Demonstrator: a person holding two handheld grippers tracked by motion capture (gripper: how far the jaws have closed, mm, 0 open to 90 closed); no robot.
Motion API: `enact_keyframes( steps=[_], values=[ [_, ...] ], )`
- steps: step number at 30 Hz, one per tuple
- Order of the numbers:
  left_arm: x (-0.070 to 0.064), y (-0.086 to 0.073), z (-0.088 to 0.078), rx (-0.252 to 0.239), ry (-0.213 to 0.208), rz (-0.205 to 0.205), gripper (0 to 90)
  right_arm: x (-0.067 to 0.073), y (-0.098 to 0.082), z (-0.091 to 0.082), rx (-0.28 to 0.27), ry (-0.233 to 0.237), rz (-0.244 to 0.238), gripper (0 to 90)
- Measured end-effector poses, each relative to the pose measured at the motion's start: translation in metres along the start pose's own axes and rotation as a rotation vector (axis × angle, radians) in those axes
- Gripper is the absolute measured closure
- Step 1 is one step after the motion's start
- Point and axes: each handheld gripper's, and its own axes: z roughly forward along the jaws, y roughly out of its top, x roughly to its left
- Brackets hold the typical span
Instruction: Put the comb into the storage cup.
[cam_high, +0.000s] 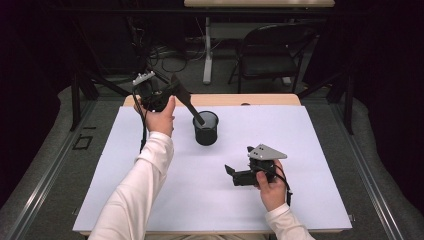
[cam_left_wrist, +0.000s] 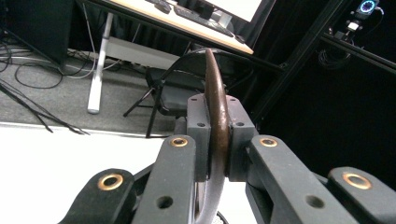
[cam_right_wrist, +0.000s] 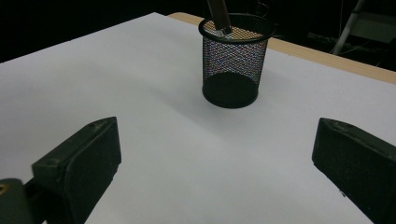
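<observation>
Left gripper (cam_high: 172, 92) is clamping a dark, curved flat tool, maybe a shoehorn or spatula (cam_left_wrist: 217, 116); jaws are closed tight on its upper part. It's holding the tool slanted, lower end dipping into the black mesh cup (cam_high: 206, 128), which is standing upright on the white sheet (cam_high: 100, 185) toward the table's far edge, a bit left of centre. Right gripper (cam_high: 239, 176) is resting near the front right of the sheet, well apart from the cup, jaws wide apart with nothing between them.

Step in hand, as I'm reading it: dropping the tool into the cup.
- The cup is light and nothing is bracing it, so I'd be keeping the tip off the rim and wall to avoid tipping it.
- I'd be bringing the tool closer to upright before letting go, and releasing only once the end is bottoming out.
- The right gripper could be steadying the cup, though it's far off.

Hard to make out:
- The tool's lower end is cut off in the left gripper view; whether it's touching the mesh bottom, can't tell.
- The right gripper view is cropping the tool at the top edge.
- Exact tool type is unclear.
</observation>
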Motion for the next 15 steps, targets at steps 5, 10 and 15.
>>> enact_keyframes(
  steps=[5,10,15],
  values=[
    [0.002,-0.005,0.006,0.013,0.006,-0.008,83.8,0.001,0.0,0.0,0.001,0.002,-0.001,1.4],
    [0.002,-0.009,0.009,0.02,0.007,-0.014,83.8,0.001,0.0,0.0,0.002,0.004,0.0,1.5],
    [0.002,-0.013,0.014,0.029,0.006,-0.018,83.7,0.001,0.0,0.001,0.002,0.006,-0.002,1.7]
  ],
)
